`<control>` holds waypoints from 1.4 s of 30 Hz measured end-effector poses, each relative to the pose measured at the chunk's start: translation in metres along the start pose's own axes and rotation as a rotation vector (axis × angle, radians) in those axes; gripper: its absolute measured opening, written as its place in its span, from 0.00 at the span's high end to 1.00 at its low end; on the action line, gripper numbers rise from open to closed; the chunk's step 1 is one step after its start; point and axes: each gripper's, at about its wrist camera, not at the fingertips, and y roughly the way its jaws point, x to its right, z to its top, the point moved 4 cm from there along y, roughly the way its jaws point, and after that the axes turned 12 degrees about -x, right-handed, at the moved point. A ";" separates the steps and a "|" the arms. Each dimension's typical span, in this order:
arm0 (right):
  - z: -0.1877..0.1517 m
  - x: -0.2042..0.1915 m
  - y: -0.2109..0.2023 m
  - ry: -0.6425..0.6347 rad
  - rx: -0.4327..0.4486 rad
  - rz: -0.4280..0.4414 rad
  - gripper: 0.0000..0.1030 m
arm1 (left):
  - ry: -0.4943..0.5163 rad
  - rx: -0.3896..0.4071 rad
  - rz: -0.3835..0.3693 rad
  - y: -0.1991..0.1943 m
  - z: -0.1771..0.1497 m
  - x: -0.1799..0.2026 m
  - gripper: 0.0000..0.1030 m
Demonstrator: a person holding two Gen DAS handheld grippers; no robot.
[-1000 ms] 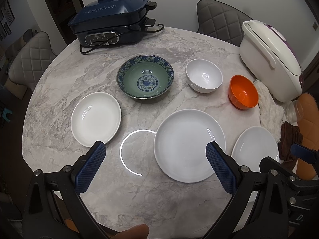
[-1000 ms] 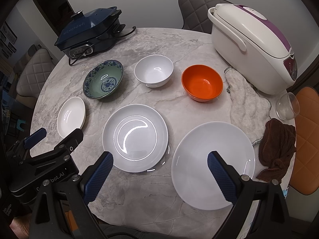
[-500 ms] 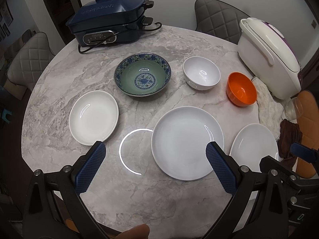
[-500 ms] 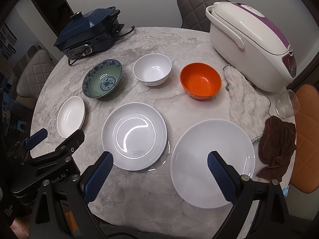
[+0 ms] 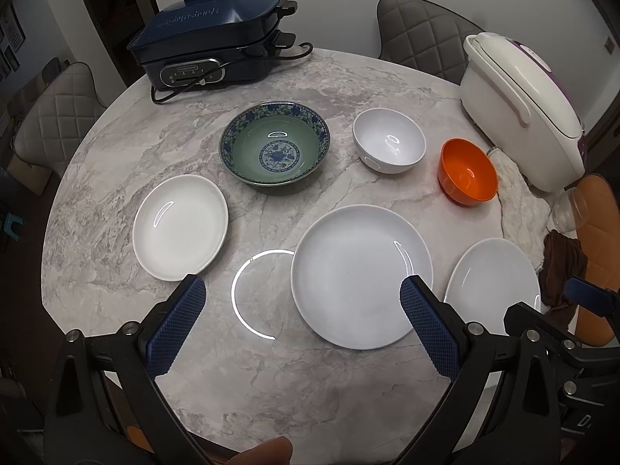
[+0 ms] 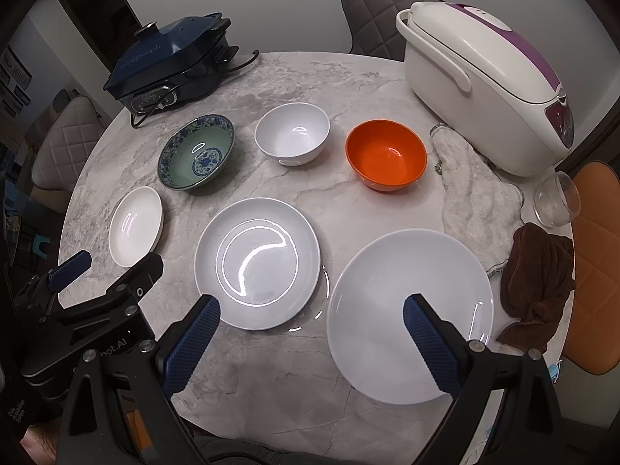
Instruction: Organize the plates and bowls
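Note:
On the round marble table (image 5: 271, 379) lie three white plates: a small one (image 5: 180, 226) (image 6: 135, 226) at the left, a middle one (image 5: 360, 275) (image 6: 257, 263) and a large one (image 5: 492, 275) (image 6: 410, 316) at the right. Behind them stand a blue-patterned green bowl (image 5: 275, 149) (image 6: 195, 153), a white bowl (image 5: 389, 141) (image 6: 292, 133) and an orange bowl (image 5: 467, 170) (image 6: 385, 159). My left gripper (image 5: 302, 290) hovers open above the near table edge, between the small and middle plates. My right gripper (image 6: 312, 306) is open above the near rims of the middle and large plates. Both hold nothing.
A dark blue electric cooker (image 5: 209, 38) with its cord sits at the back left, a white and purple rice cooker (image 6: 484, 73) at the back right. A white towel (image 6: 472, 193), a brown cloth (image 6: 536, 290) and a glass bowl (image 6: 556, 199) lie along the right edge. Chairs ring the table.
Both grippers drifted slightly, so the dishes sit a little higher and further left in view. Nothing on the table moved; both stay open.

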 end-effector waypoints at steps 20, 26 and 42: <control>-0.053 0.167 0.020 0.069 0.065 0.301 0.06 | 0.227 -0.085 -0.441 0.059 -0.076 0.115 0.01; -0.039 0.228 0.057 0.009 -0.006 0.406 0.28 | 0.072 -0.230 -0.453 0.113 -0.085 0.133 0.12; -0.013 0.255 0.128 -0.138 -0.207 0.551 0.74 | 0.006 -0.291 -0.472 0.164 -0.082 0.152 0.49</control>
